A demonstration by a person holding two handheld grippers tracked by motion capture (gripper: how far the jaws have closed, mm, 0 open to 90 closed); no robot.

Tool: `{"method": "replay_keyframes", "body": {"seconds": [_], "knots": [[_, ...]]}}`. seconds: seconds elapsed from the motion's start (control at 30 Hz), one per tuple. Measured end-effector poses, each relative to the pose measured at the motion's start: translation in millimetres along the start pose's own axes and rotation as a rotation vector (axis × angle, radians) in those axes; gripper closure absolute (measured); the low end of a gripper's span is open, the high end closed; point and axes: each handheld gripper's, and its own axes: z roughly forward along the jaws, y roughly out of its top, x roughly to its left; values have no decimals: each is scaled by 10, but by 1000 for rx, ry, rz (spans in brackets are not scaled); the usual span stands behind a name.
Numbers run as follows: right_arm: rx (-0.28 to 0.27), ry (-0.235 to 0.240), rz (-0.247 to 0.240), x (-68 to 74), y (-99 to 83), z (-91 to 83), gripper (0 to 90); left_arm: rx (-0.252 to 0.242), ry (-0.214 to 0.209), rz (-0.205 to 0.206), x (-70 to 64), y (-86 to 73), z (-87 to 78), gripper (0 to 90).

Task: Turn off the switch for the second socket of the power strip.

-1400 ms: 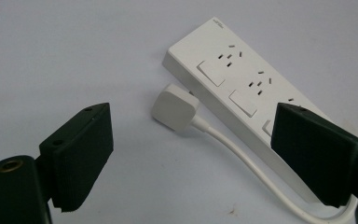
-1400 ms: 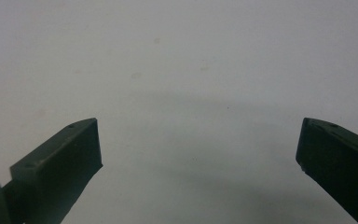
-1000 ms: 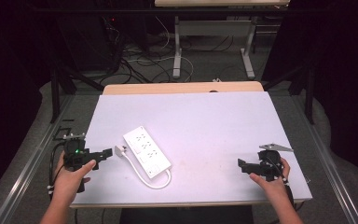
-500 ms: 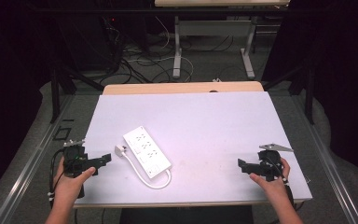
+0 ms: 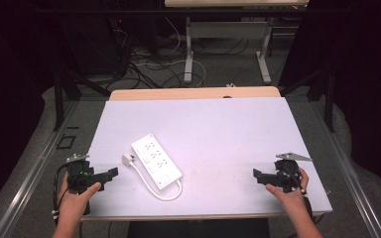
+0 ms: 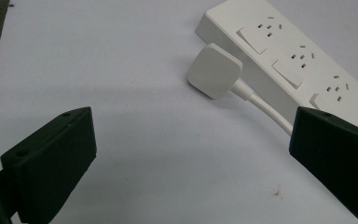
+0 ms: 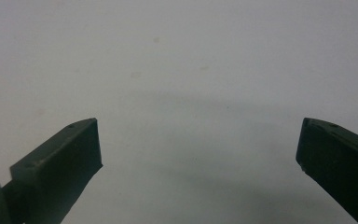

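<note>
No readable text, label, brand or number is showing on the white power strip [image 5: 157,161] or beside it.

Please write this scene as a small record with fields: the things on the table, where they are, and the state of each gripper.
surface: white table
main thing: white power strip, lying flat, left of centre
plug: white plug, beside the strip, on its white cable
left gripper: open, holds nothing, points toward the plug
right gripper: open, holds nothing, over bare table at the right
</note>
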Motion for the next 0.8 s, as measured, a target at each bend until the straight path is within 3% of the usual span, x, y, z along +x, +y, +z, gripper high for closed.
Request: {"method": "replay_keyframes", "body": {"seconds": [0.8], "knots": [[0, 1, -2, 0, 1, 3, 0, 3, 3, -17, 31, -107, 38, 8]]}}
